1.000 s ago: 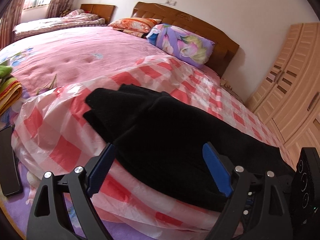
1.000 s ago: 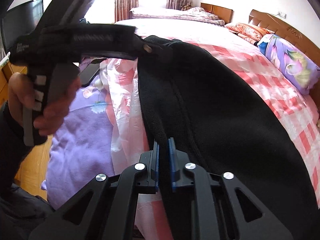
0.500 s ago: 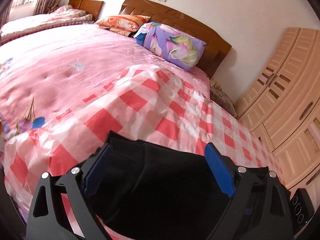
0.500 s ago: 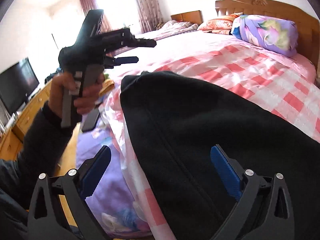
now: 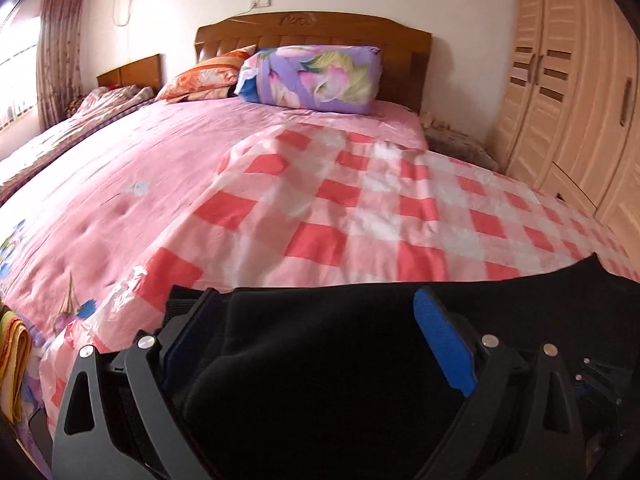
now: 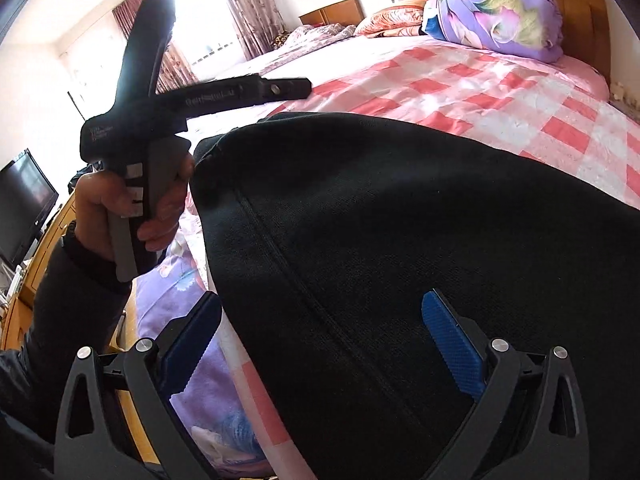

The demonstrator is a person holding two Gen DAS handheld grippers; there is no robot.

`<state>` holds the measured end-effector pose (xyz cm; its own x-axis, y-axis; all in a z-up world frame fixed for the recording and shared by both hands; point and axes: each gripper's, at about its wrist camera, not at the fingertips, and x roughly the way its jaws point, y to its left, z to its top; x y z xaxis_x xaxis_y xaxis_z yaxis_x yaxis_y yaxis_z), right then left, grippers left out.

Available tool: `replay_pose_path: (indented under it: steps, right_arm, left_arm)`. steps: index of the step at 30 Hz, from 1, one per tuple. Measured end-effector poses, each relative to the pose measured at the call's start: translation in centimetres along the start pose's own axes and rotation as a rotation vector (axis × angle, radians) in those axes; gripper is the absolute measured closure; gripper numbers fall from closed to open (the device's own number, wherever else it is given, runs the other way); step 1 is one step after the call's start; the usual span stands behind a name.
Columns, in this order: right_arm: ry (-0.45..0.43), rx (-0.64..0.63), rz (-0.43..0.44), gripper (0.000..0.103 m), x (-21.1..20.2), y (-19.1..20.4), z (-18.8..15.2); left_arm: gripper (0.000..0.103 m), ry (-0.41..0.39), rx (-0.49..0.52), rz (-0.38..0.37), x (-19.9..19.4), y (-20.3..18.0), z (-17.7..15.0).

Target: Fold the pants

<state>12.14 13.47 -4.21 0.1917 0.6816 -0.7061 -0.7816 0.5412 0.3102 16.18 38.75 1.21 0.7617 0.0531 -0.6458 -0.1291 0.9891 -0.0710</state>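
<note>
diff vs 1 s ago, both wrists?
Right gripper let go of the black pants; its pads now stand wide over them. Left gripper is opening further, gripping nothing, and has swung toward the headboard. Pants remain on the checked sheet.

My left gripper (image 5: 316,344) and right gripper (image 6: 320,344) are matte black frames with ribbed blue pads (image 6: 450,346) and silver screws (image 6: 500,345). My left hand (image 6: 132,204) wears a dark sleeve (image 6: 72,292); its grey-handled gripper carries faint white lettering.
</note>
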Motion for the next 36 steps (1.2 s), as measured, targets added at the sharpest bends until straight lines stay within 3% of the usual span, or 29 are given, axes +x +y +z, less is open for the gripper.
replay_pose_path:
  steps: [4,7,9,12,15,17,19,24,26,27,30,36]
  right_arm:
    - [0.008,-0.019,-0.006,0.004,0.0,0.2,-0.3]
    - [0.005,-0.006,0.008,0.004,-0.2,-0.1,-0.2]
    - [0.002,0.016,0.017,0.004,-0.5,-0.3,-0.1]
    - [-0.041,0.057,0.041,0.004,-2.0,-0.8,0.0]
    - [-0.086,0.094,0.041,0.004,-3.7,-1.6,-0.2]
    - [-0.098,0.117,0.035,0.004,-4.2,-2.2,-0.2]
    - [-0.092,0.144,0.035,0.004,-4.0,-2.9,-0.5]
    - [-0.058,0.155,0.031,0.004,-3.1,-3.0,-1.3]
    - [-0.056,0.149,0.030,0.004,-3.2,-3.0,-1.6]
    - [-0.056,0.151,0.032,0.004,-3.3,-3.0,-1.7]
    - [-0.057,0.160,0.035,0.004,-3.2,-3.1,-1.8]
    - [-0.056,0.147,0.021,0.004,-3.1,-2.8,-2.0]
  left_arm:
    - [0.001,0.182,0.099,0.078,5.7,-1.4,-3.6]
    - [0.002,0.130,0.132,0.124,5.1,-2.2,-4.0]
    - [0.002,0.102,0.085,0.121,3.5,-2.2,-3.5]
    - [0.002,-0.015,-0.044,0.037,-1.5,-1.5,-4.2]
    - [0.002,-0.051,-0.267,0.003,-4.4,2.0,-7.1]
    - [0.002,-0.045,-0.482,-0.137,-4.6,5.9,-10.1]
    - [0.006,-0.058,-0.610,-0.263,-4.4,8.3,-11.8]
    - [0.007,-0.182,-0.663,-0.318,-6.4,9.1,-10.9]
    - [0.006,-0.219,-0.654,-0.246,-7.1,9.1,-10.4]
    - [0.006,-0.207,-0.660,-0.207,-7.0,9.4,-10.5]
    - [0.006,-0.153,-0.739,-0.187,-5.2,11.0,-11.4]
    - [0.007,-0.070,-0.757,-0.213,-1.6,12.7,-11.6]
